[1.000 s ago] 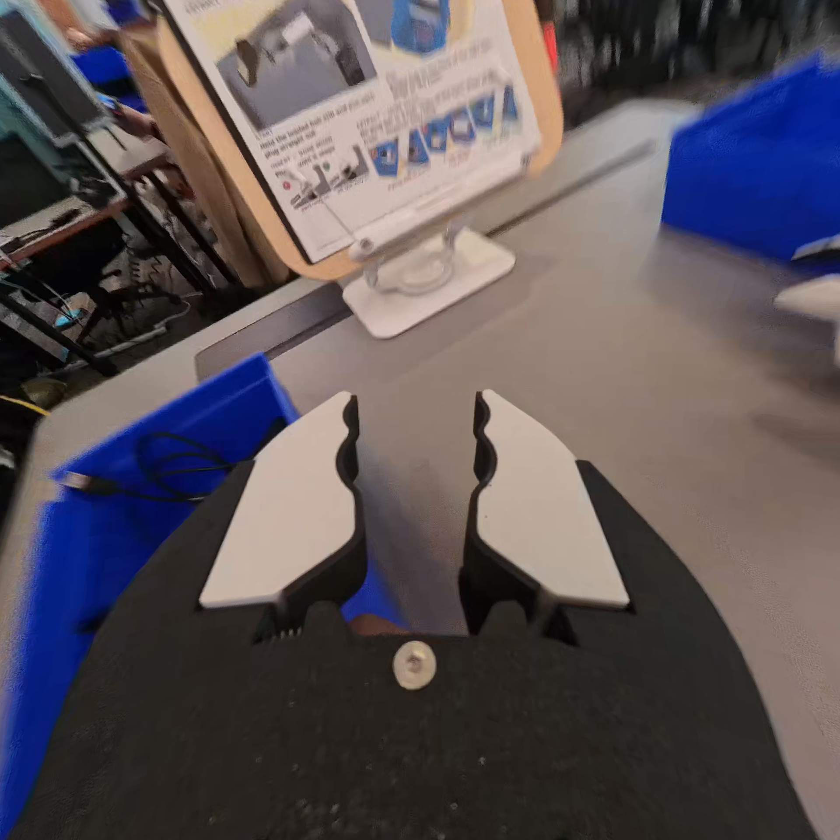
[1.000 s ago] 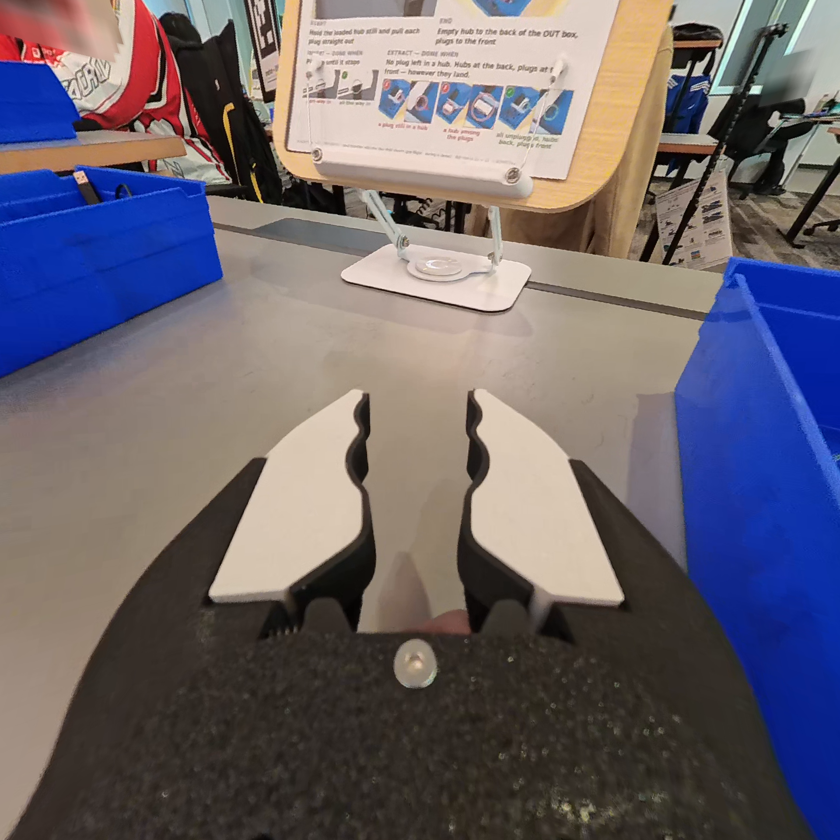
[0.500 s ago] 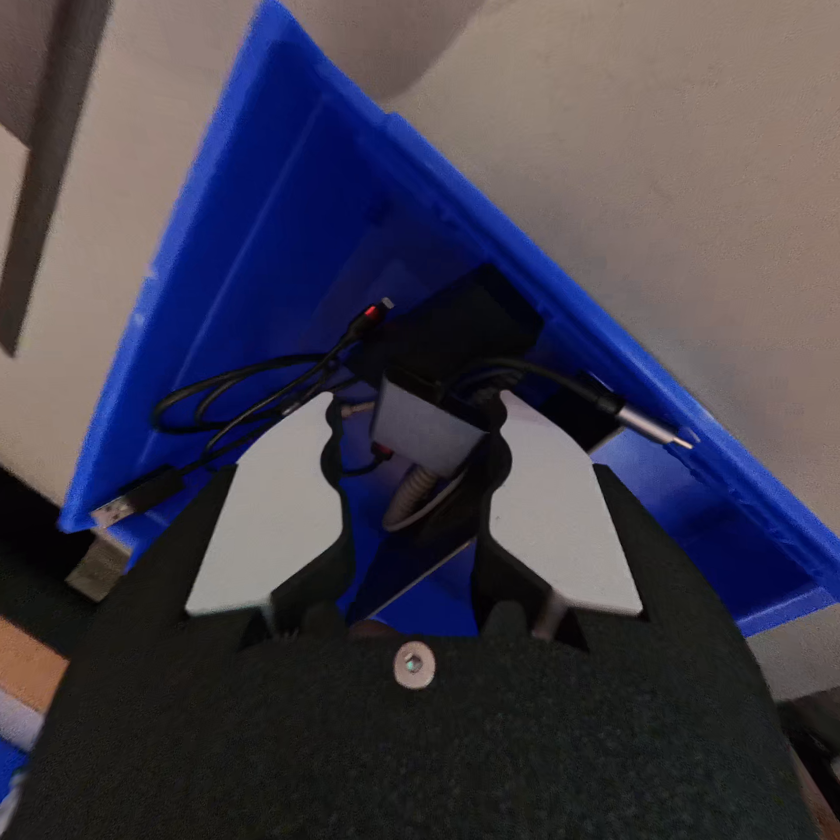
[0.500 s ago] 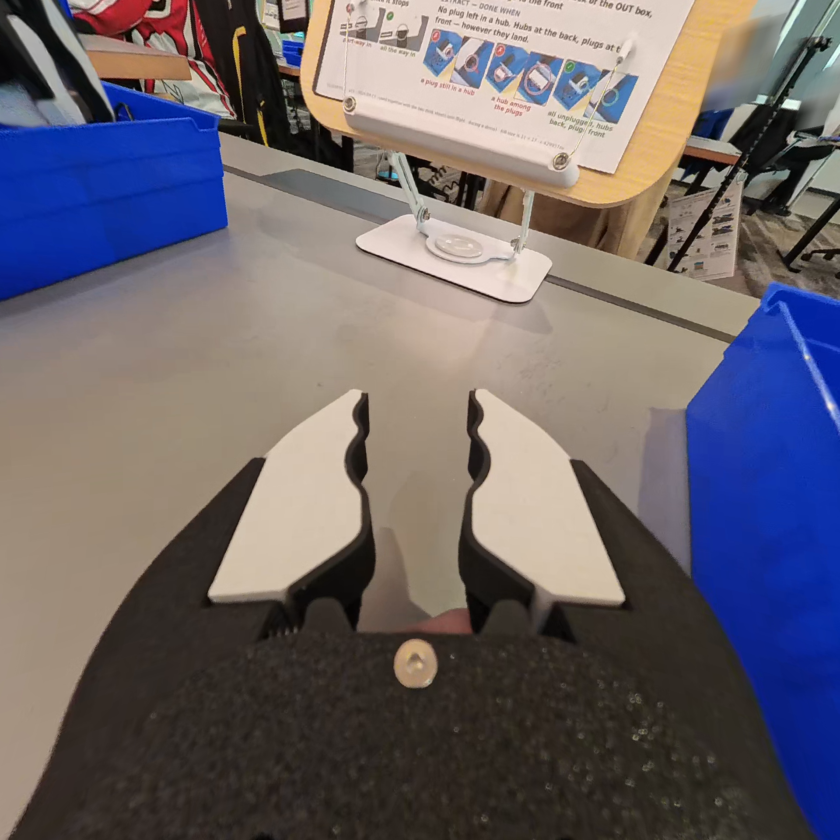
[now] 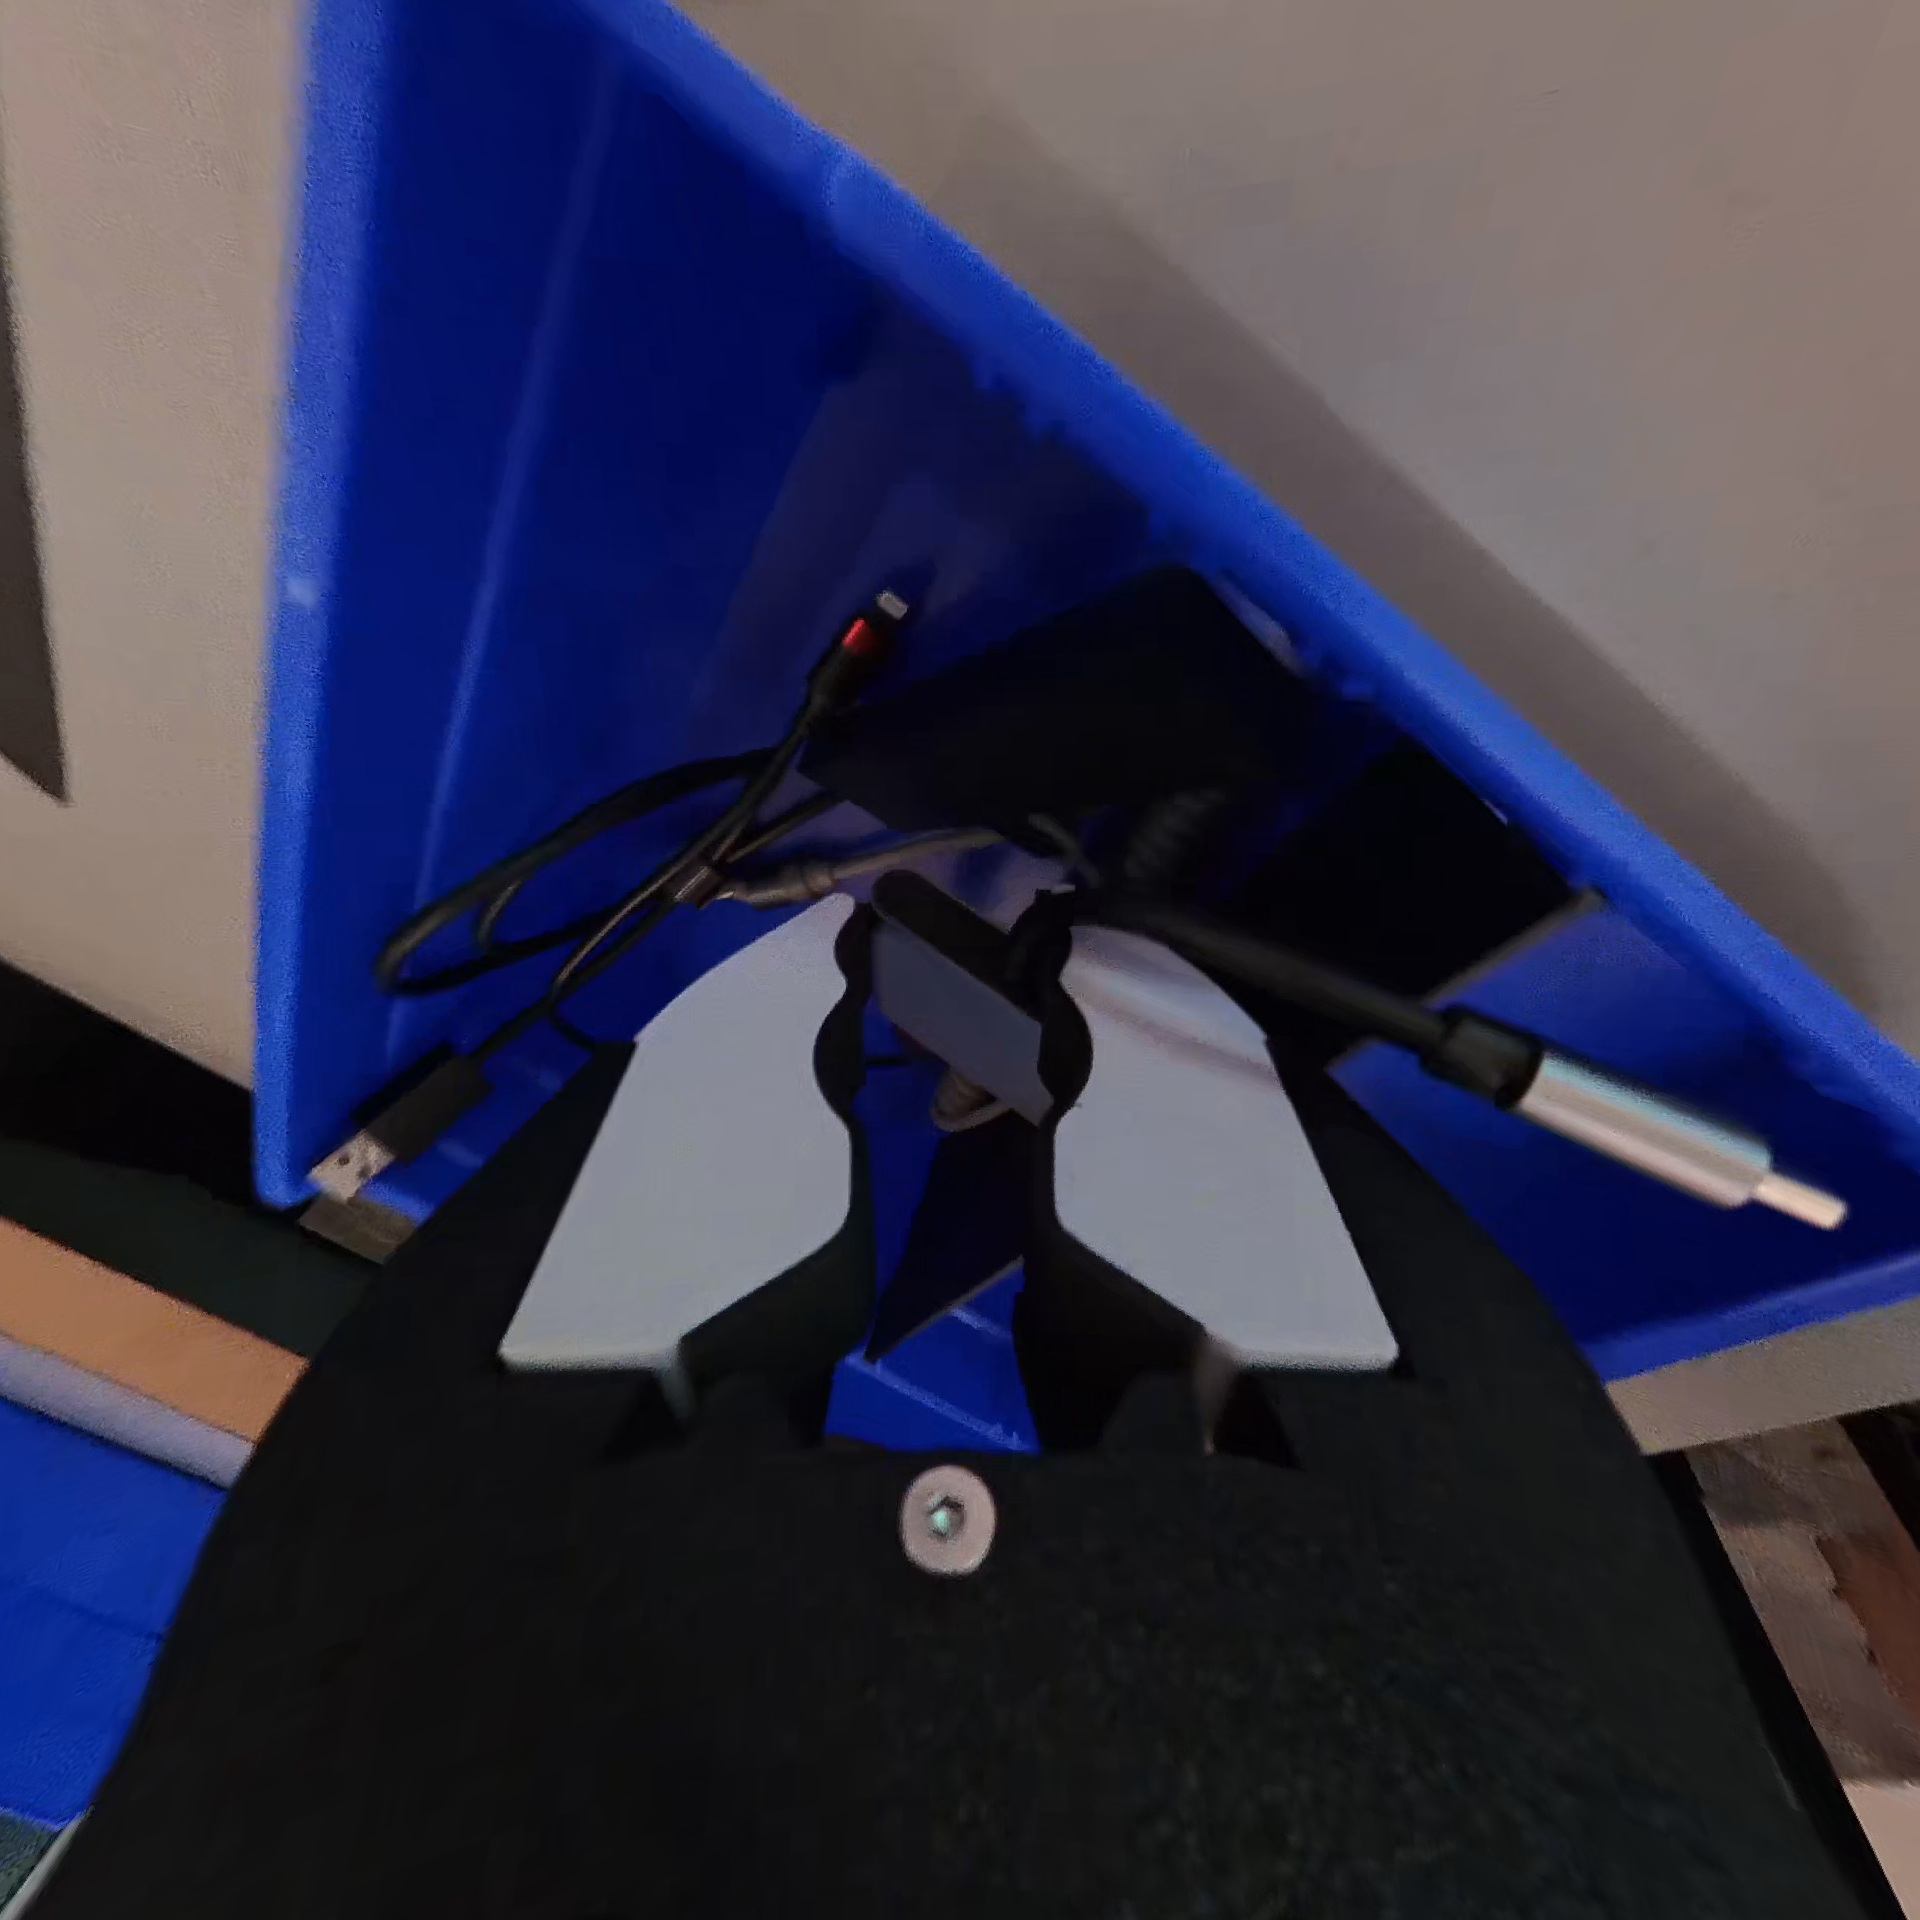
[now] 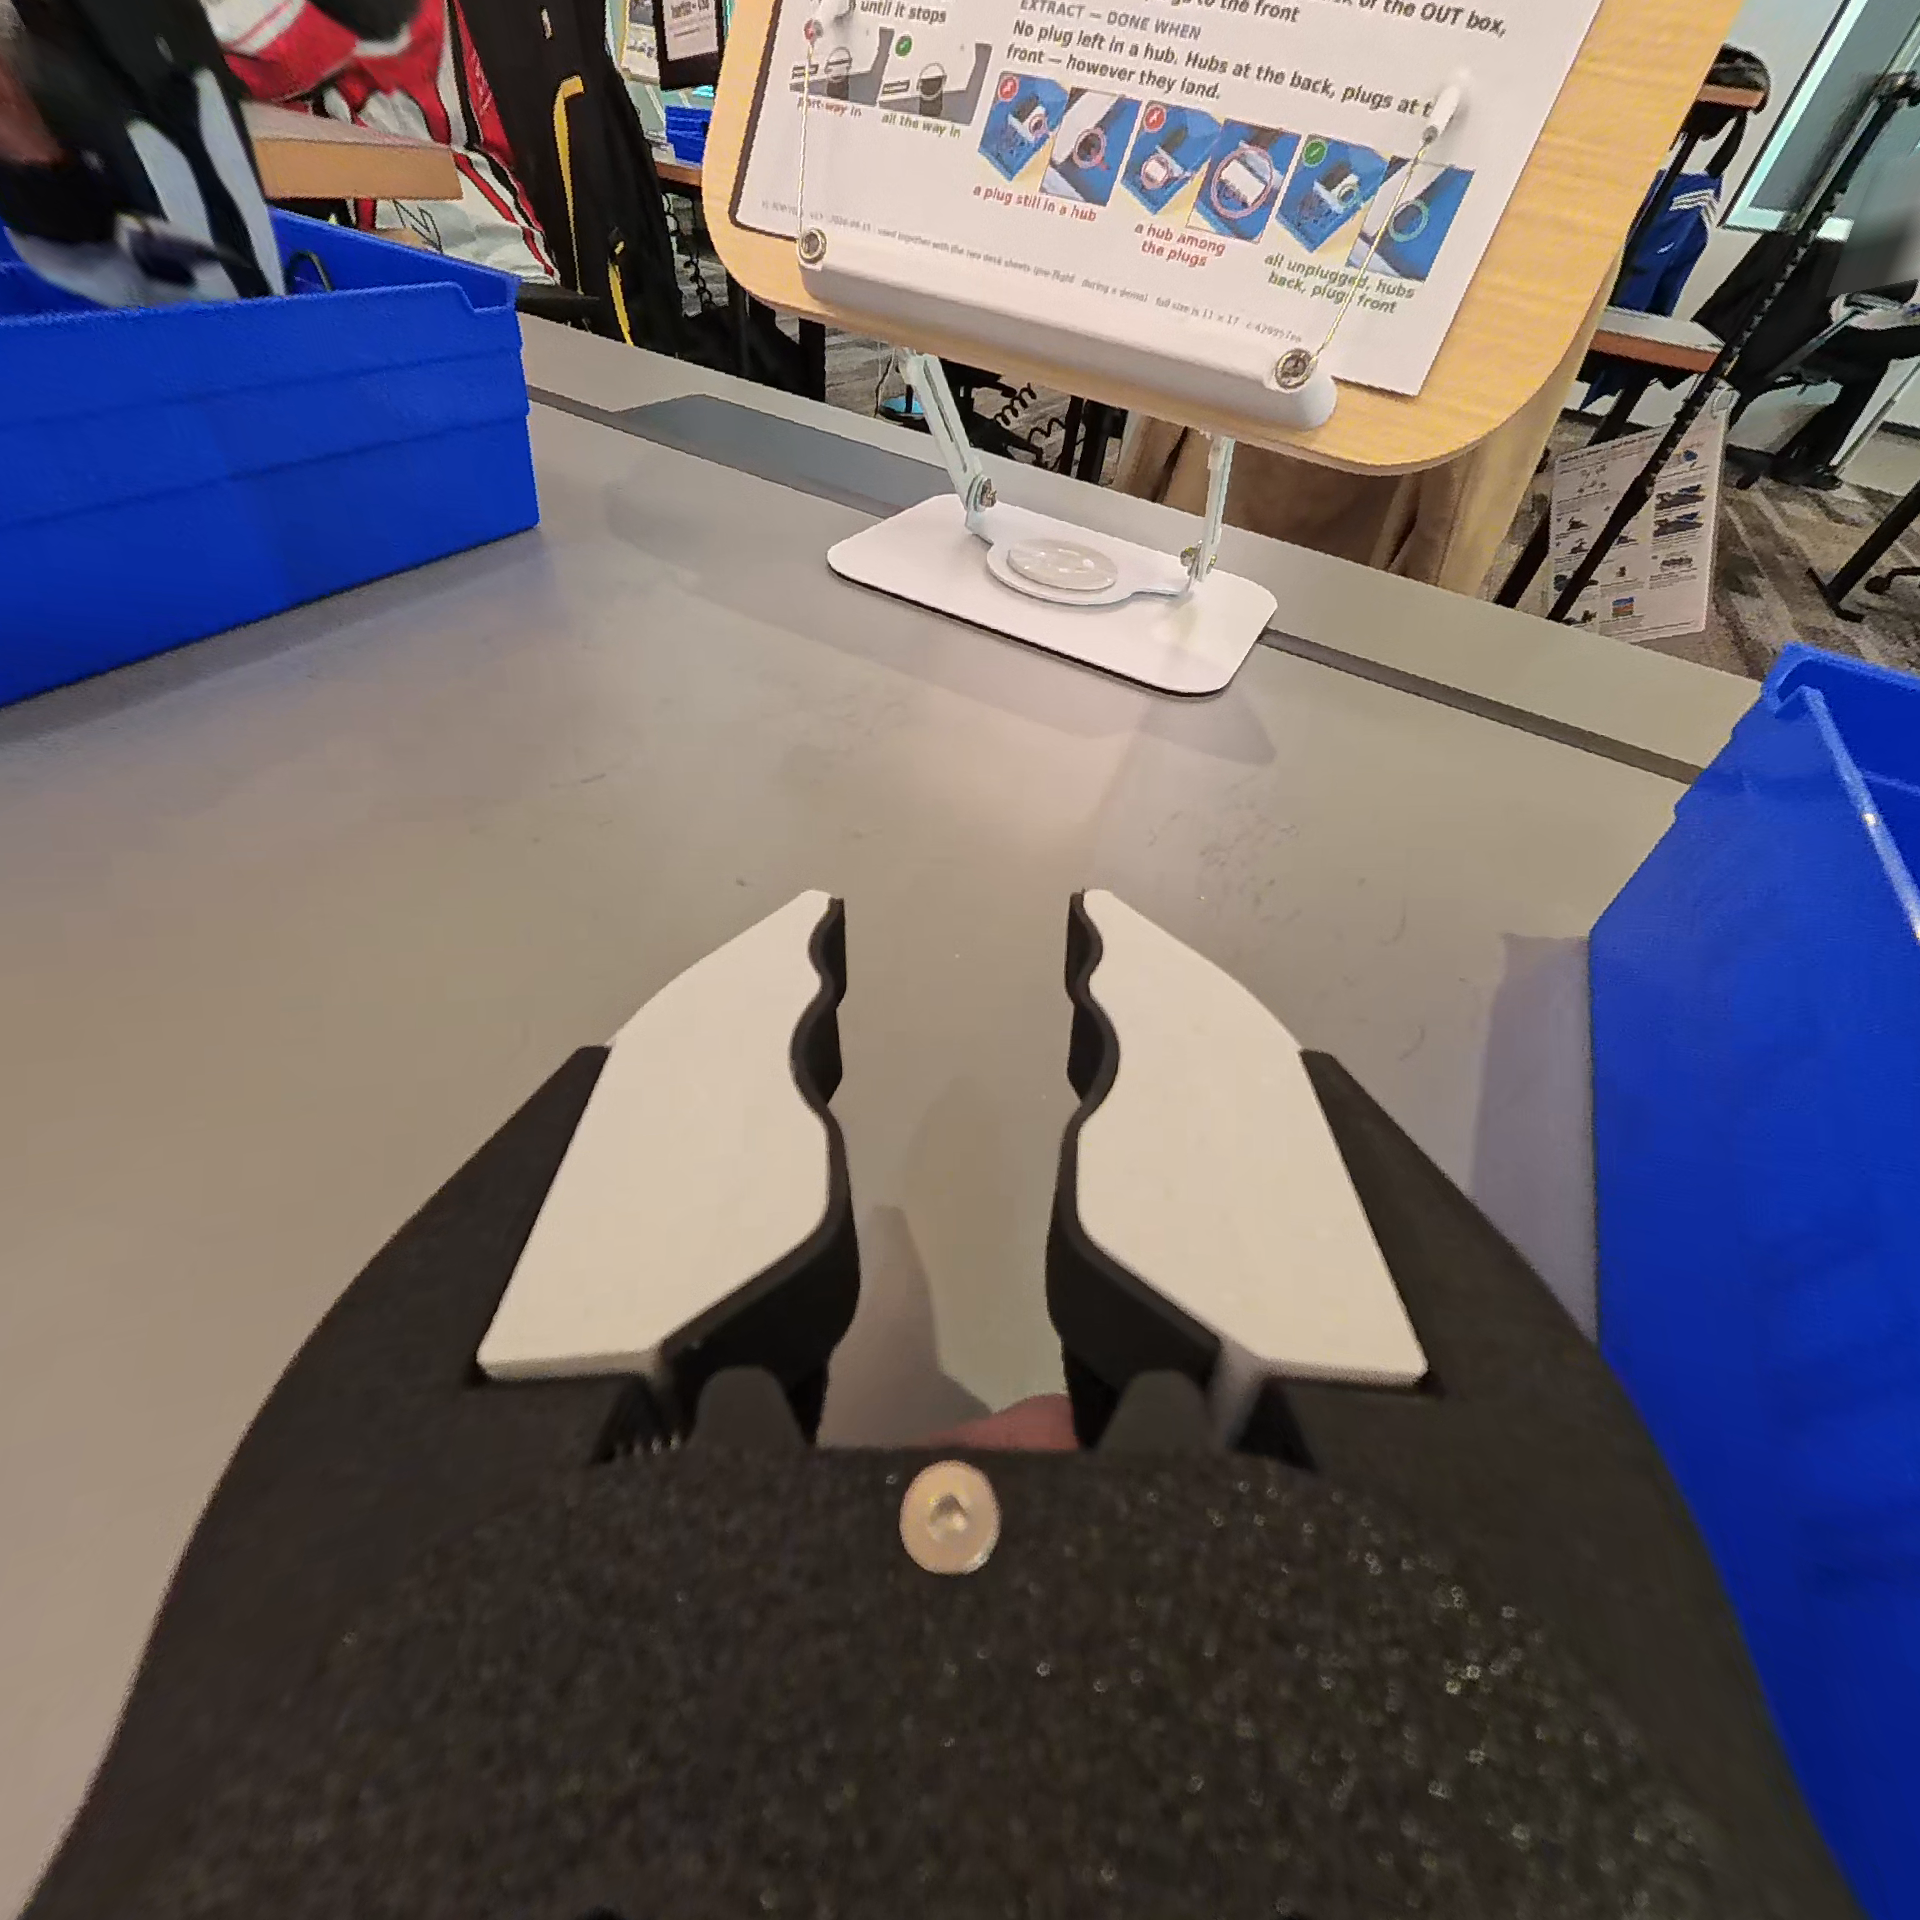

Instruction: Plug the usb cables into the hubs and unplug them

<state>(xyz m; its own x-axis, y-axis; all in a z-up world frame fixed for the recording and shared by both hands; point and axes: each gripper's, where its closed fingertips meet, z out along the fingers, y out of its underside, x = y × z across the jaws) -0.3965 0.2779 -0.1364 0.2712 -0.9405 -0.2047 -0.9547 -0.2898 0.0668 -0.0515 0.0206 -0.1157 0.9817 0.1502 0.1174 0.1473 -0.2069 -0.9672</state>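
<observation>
Grey hub (image 5: 951, 1013), slim and flat with a dark upper edge: clamped between the black pads of the left hand-held gripper (image 5: 951, 935), both pads pressed on its sides, inside the blue bin (image 5: 644, 436) at the left of the counter (image 5: 1455, 312).

Plug (image 5: 1683, 1153), silver barrel on a thick black lead: lies to the right of the hub, over the bin's near wall, tip pointing right.

Thin black cable (image 5: 582, 873): looped on the bin floor left of the hub; one end a red-tipped connector (image 5: 862, 636) against the back, the other a flat metal USB plug (image 5: 358, 1174) in the bin's left corner.

Black block (image 5: 1091, 707): behind the hub, against the far wall; a second dark item beside it to the right, too dim to tell what.

Right hand-held gripper (image 6: 956, 914): jaws moderately apart, nothing between them, held low over the bare grey counter (image 6: 520, 883), well apart from the left bin.

Second blue bin (image 6: 1766, 1091): at the right edge of the right wrist view, just beside that gripper.

Stand (image 6: 1049, 582): white base on the counter's far side, carrying a wooden board (image 6: 1538, 343) with an illustrated printed sheet (image 6: 1143, 156) clipped on.

Left gripper, seen from the right wrist view (image 6: 135, 208): blurred, over the left bin (image 6: 260, 436).

Background: person in a red and white garment (image 6: 416, 104); chairs, desks.
</observation>
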